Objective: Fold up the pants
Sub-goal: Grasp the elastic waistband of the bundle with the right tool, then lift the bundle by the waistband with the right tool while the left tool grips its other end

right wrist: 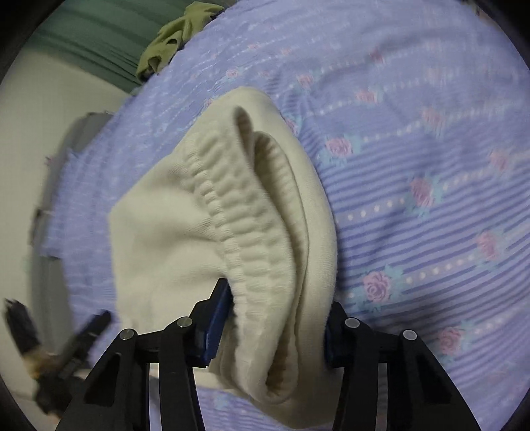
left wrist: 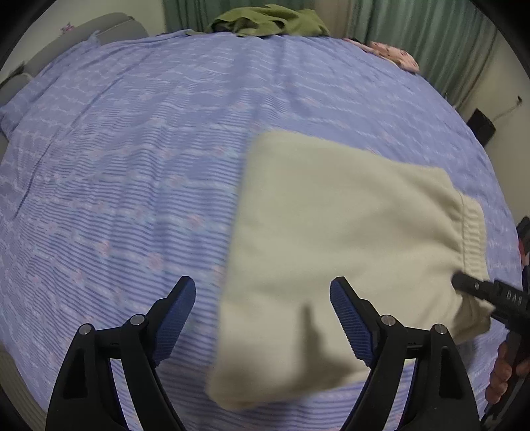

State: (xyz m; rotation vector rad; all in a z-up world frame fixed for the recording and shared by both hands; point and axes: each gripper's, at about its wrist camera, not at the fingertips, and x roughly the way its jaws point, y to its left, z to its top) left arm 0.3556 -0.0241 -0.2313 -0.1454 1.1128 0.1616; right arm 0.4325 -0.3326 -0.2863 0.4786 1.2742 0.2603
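Your right gripper (right wrist: 271, 311) is clamped on the cream pants (right wrist: 212, 212) — both fingers pinch the bunched ribbed waistband, with several folded layers squeezed between the blue pads (right wrist: 215, 326). The pants lie folded into a compact block on the purple striped, rose-printed bedsheet (right wrist: 430, 165), and the gripped end looks raised off the sheet.

Your left gripper (left wrist: 263, 295) is spread wide with nothing between its fingers, hovering over the near edge of the pants (left wrist: 331, 238) — one finger above the bare bedsheet (left wrist: 132, 149), the other above the cloth. At the far edge of the bed sits a crumpled olive-green garment (left wrist: 268, 20).
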